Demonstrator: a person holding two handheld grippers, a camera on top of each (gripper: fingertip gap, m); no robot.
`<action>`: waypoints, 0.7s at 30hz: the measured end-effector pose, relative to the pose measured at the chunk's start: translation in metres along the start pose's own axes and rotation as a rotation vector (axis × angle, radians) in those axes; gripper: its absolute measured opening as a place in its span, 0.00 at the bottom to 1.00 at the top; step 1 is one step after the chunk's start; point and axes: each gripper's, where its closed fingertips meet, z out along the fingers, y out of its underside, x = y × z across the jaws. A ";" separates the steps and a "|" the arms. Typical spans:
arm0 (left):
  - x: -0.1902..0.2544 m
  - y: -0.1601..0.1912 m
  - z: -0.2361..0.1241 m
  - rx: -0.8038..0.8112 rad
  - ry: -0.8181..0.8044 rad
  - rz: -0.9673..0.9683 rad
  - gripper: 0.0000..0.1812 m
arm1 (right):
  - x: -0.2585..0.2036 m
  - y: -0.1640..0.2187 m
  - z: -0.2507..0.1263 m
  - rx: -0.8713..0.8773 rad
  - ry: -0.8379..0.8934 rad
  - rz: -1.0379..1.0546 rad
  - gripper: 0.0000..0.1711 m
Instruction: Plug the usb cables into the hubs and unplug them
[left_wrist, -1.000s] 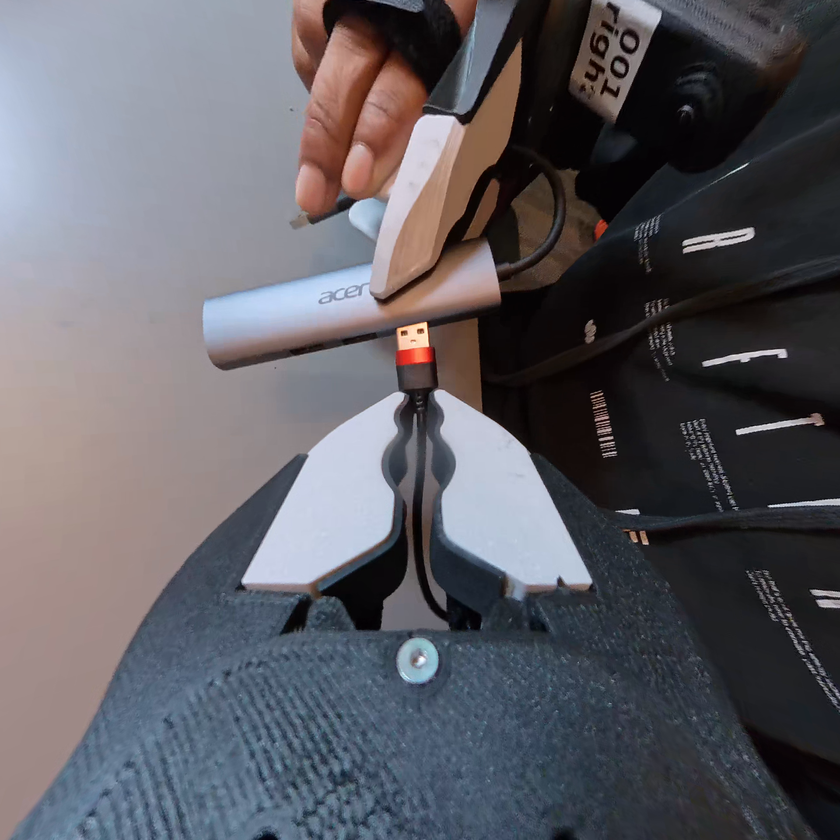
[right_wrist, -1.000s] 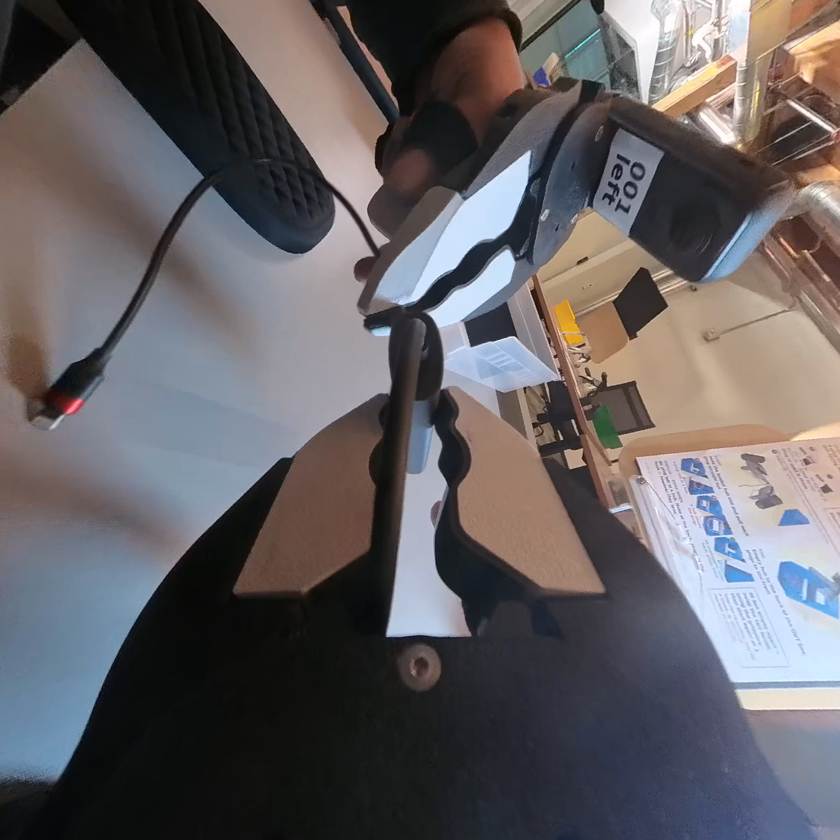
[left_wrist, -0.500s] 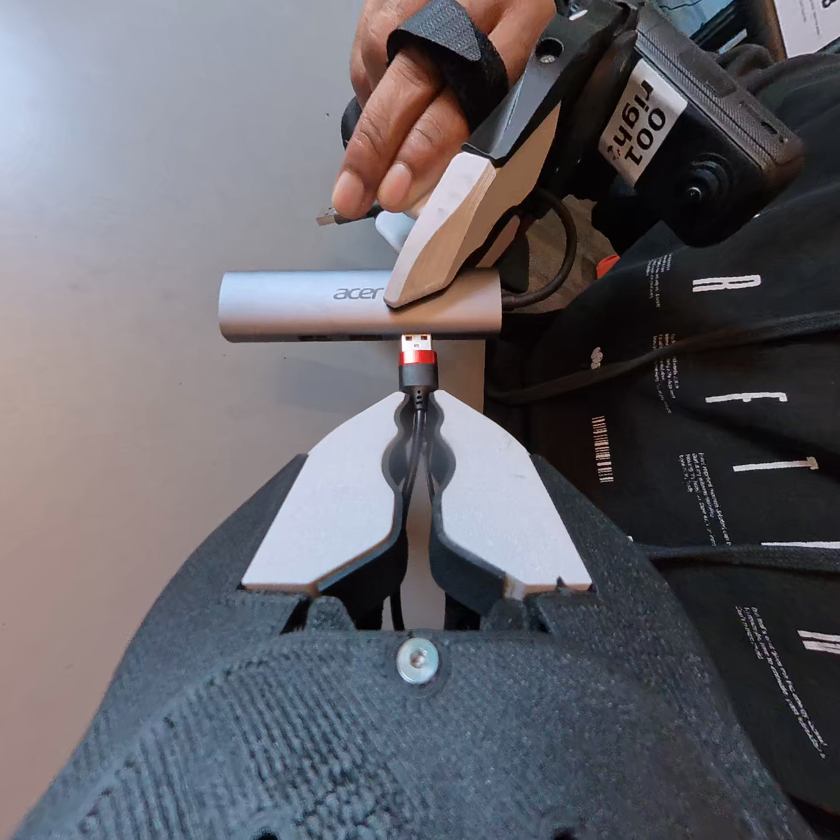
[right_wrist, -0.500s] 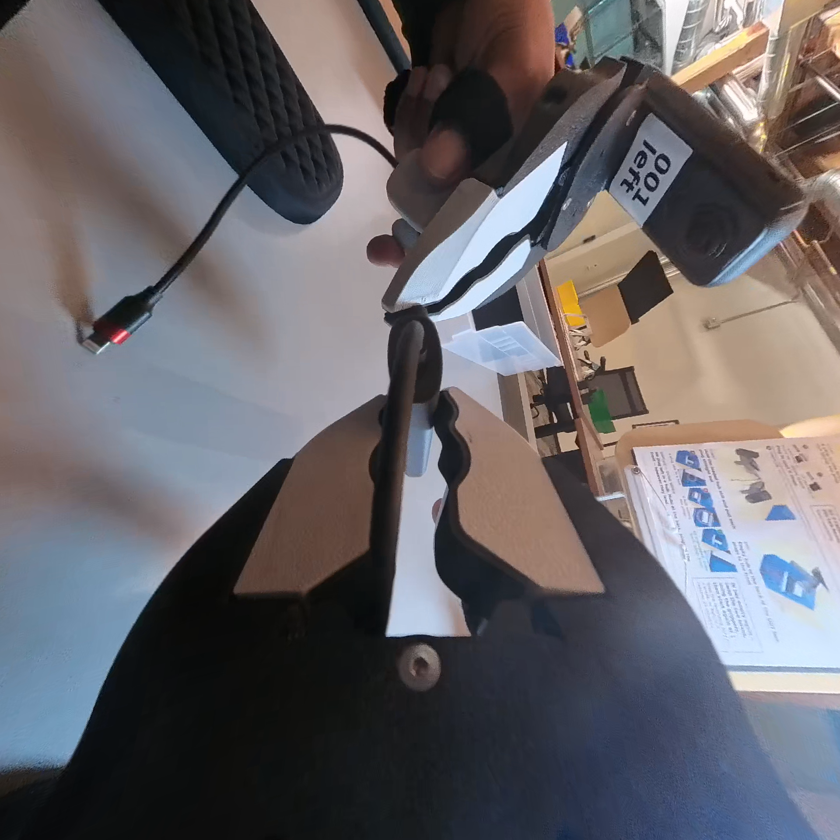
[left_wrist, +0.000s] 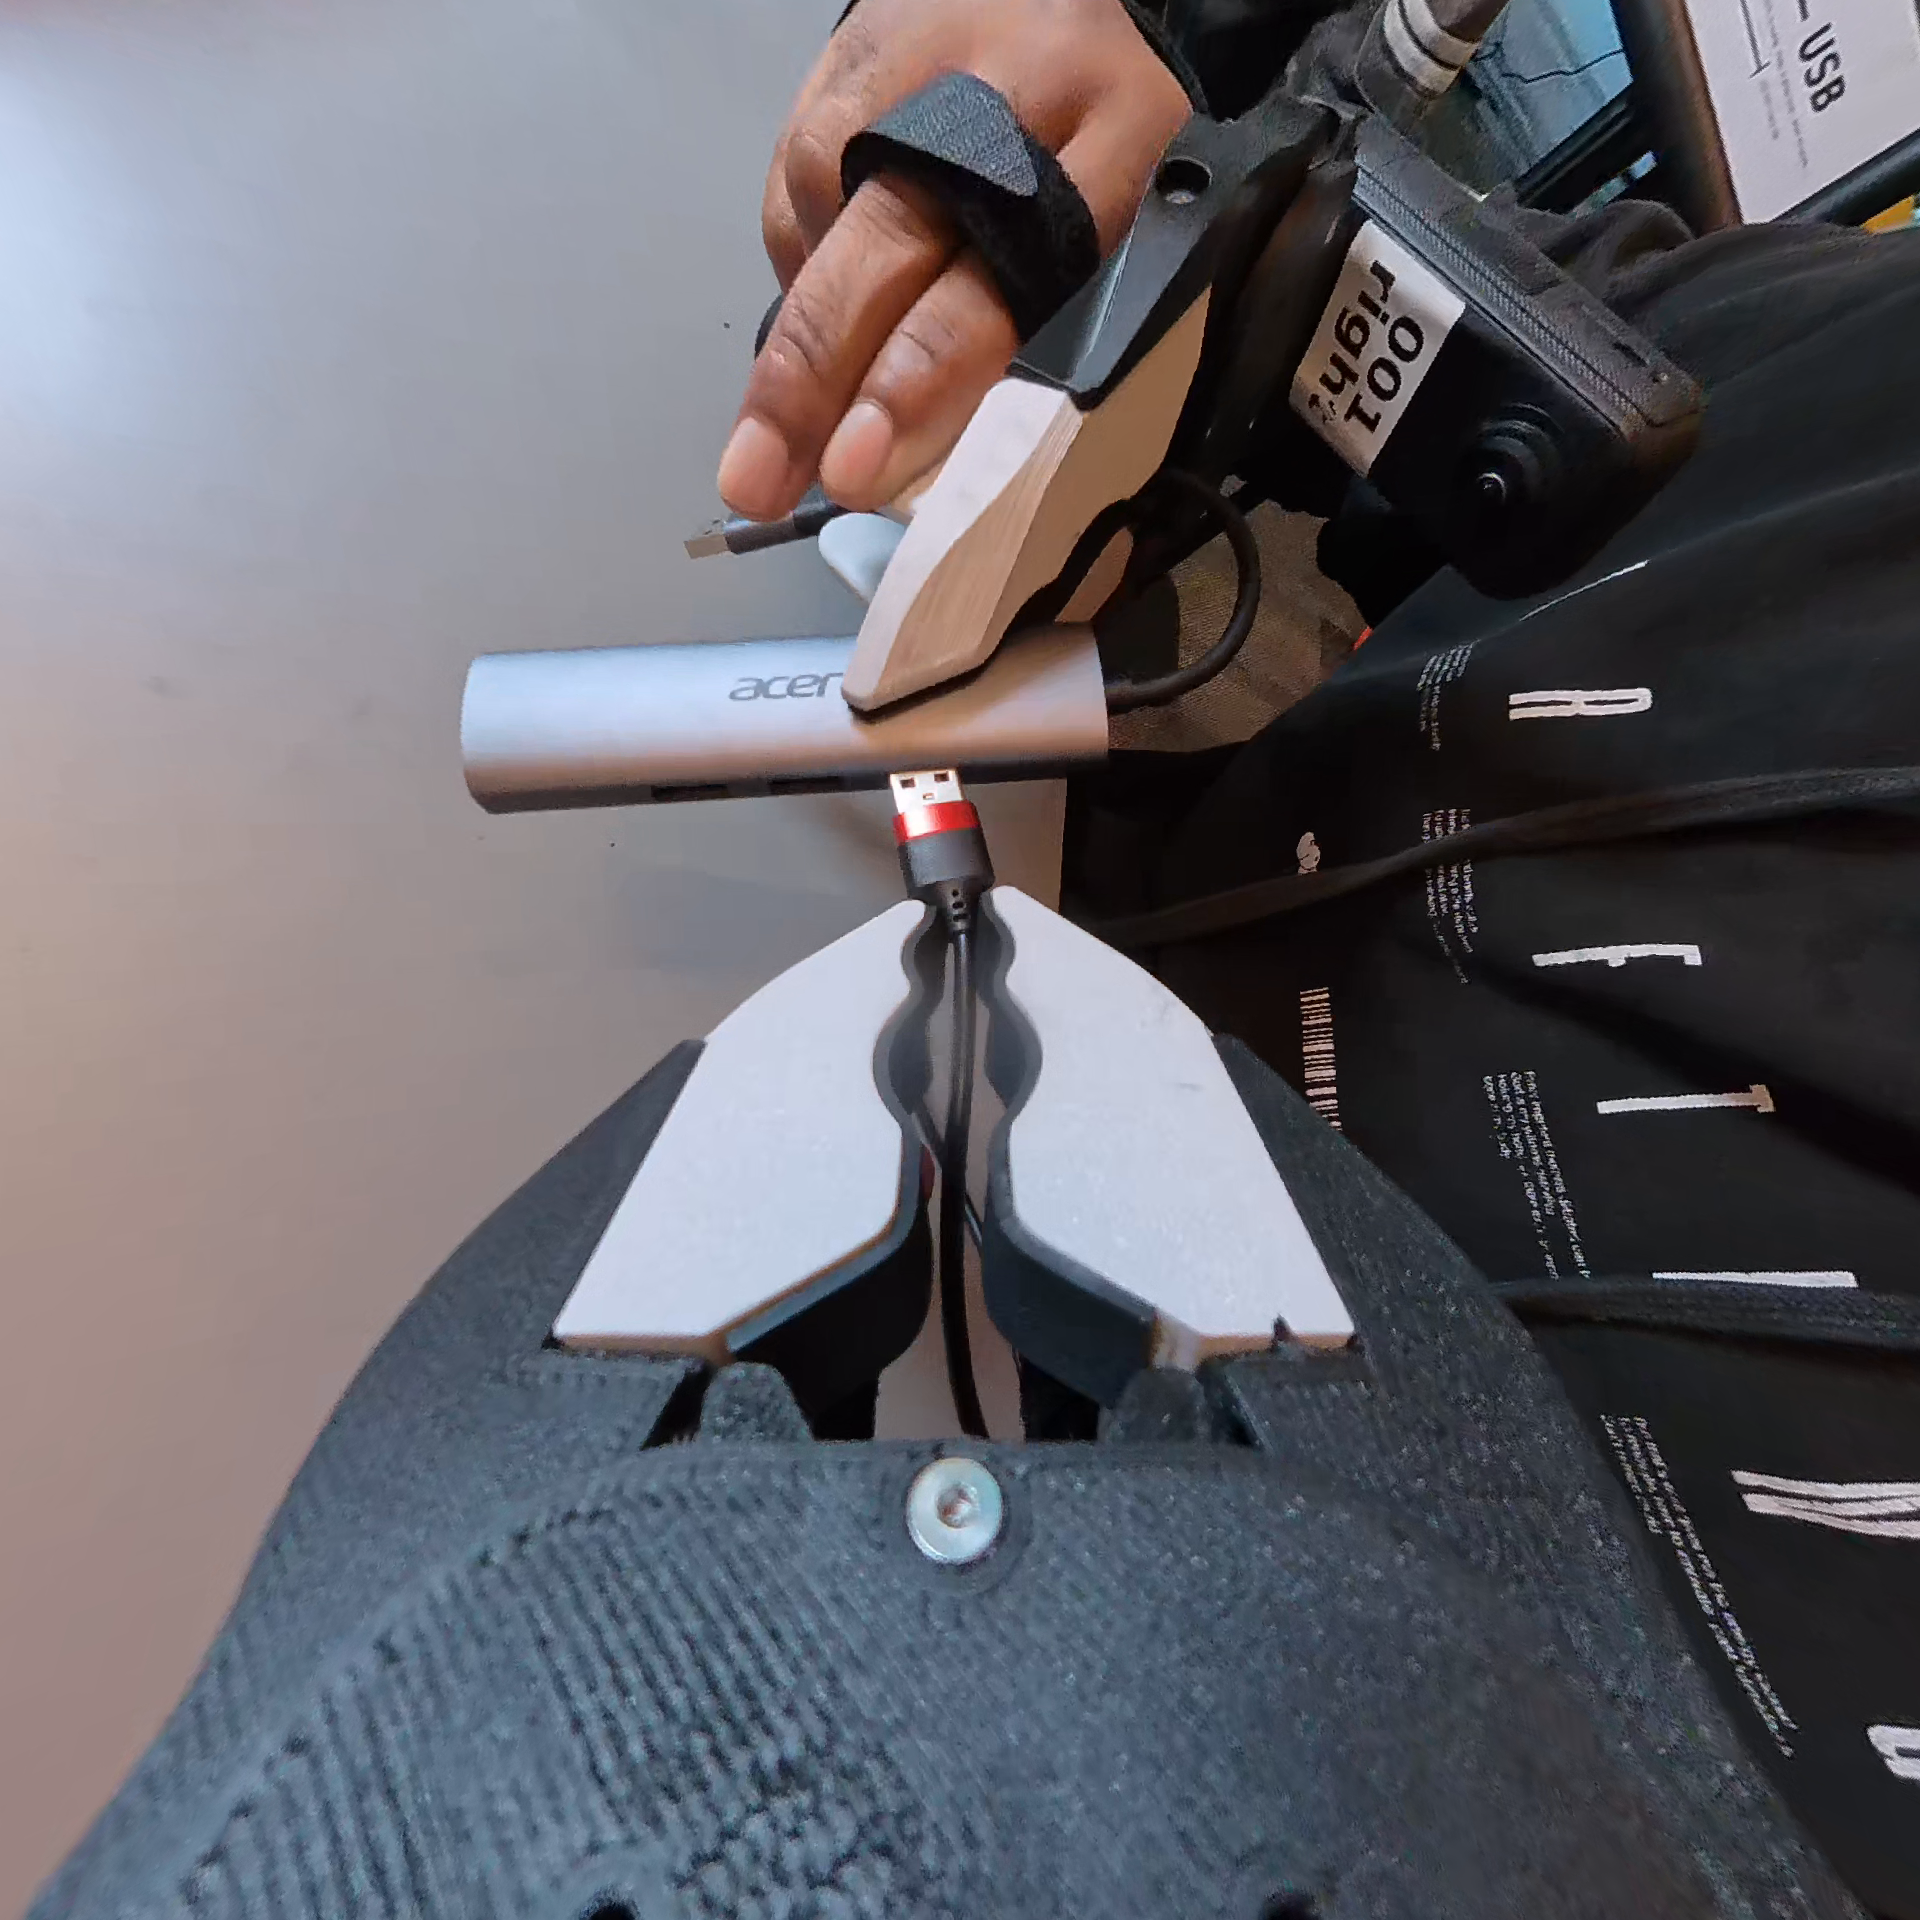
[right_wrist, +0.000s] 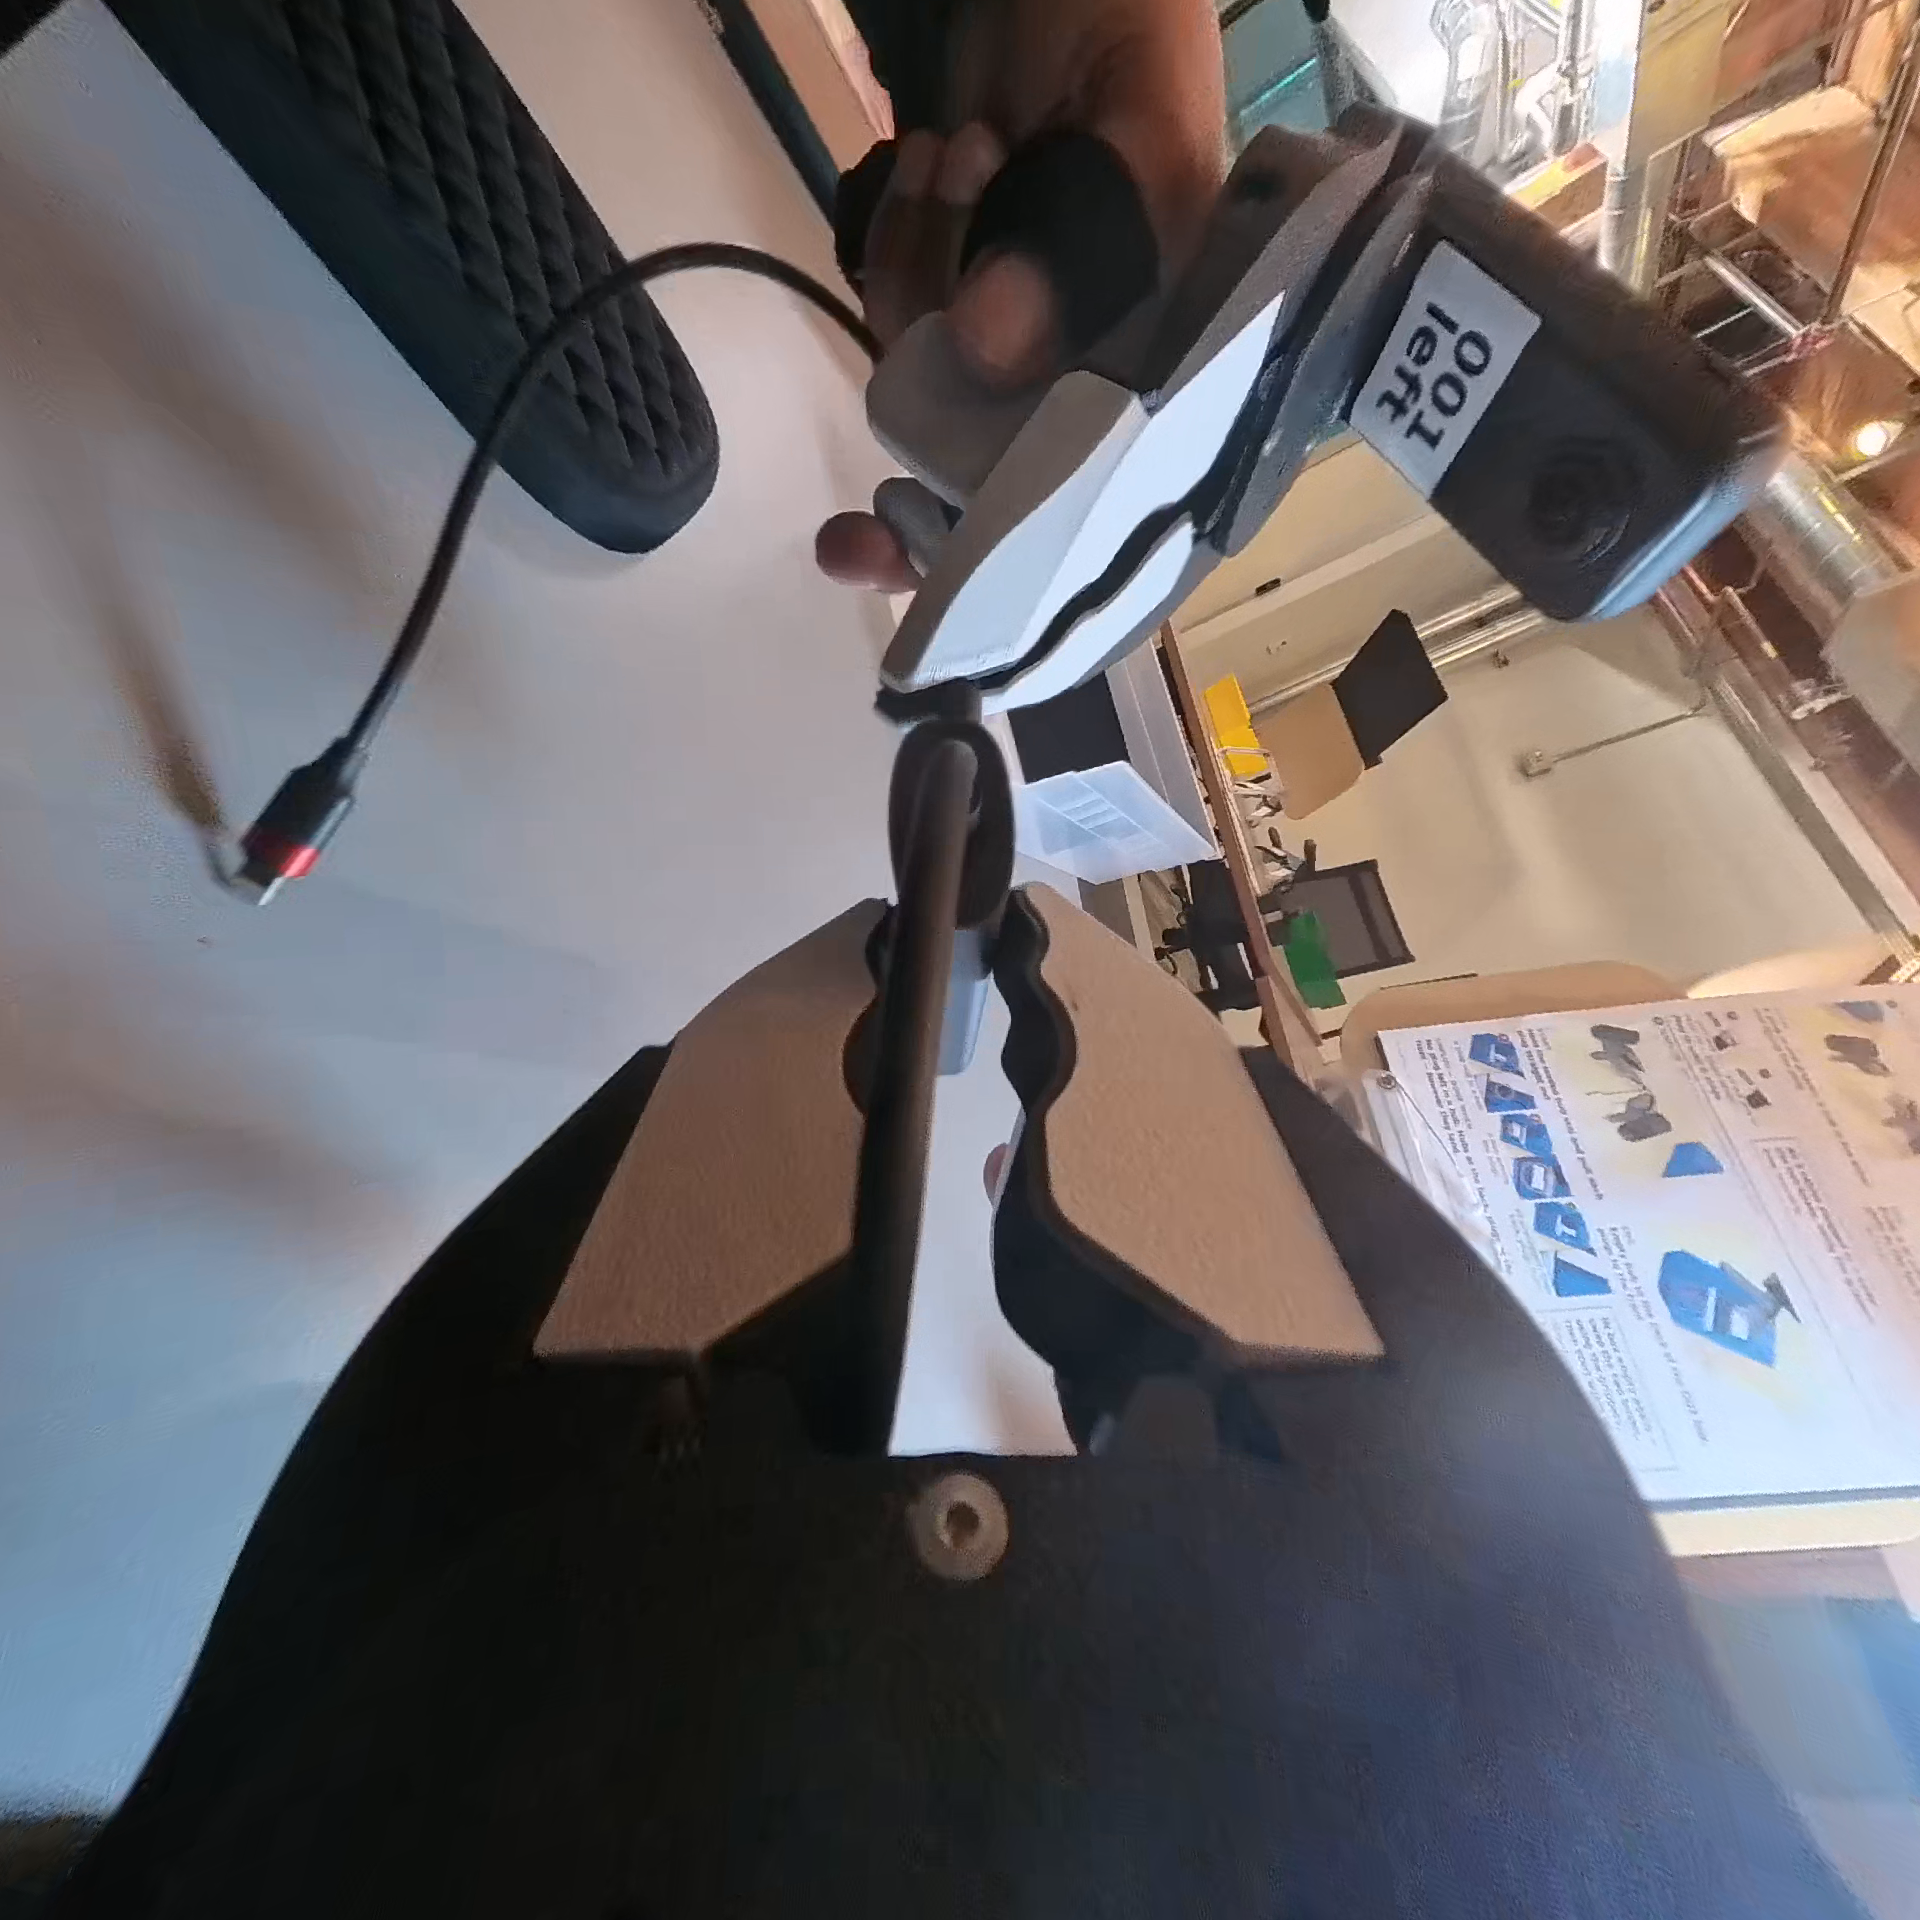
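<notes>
One red-collared black USB plug meets the slim grey metal hub above the grey table's near edge, barely entered. The left gripper pinches its cable; the right gripper clamps the hub. Seating and unplugging remain.

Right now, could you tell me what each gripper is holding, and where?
Left gripper pinches the USB cable just behind its plug; right gripper clamps the grey hub near its cable end.

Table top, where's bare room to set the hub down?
Free: the grey table left of the hub, and the pale stretch below the loose red-collared plug in the right wrist view. Crowded: around the hub, where the left tongs hold the red plug, and the right tongs grip the hub.
</notes>
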 end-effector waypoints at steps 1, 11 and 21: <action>0.002 -0.001 -0.001 0.004 0.006 -0.007 0.03 | 0.001 -0.002 -0.001 0.004 0.001 -0.002 0.10; 0.004 -0.002 -0.003 0.019 -0.008 0.025 0.03 | 0.003 -0.006 -0.002 0.002 0.009 -0.038 0.10; 0.013 0.002 -0.004 0.047 0.055 0.023 0.03 | 0.002 -0.021 -0.008 0.088 -0.024 0.007 0.10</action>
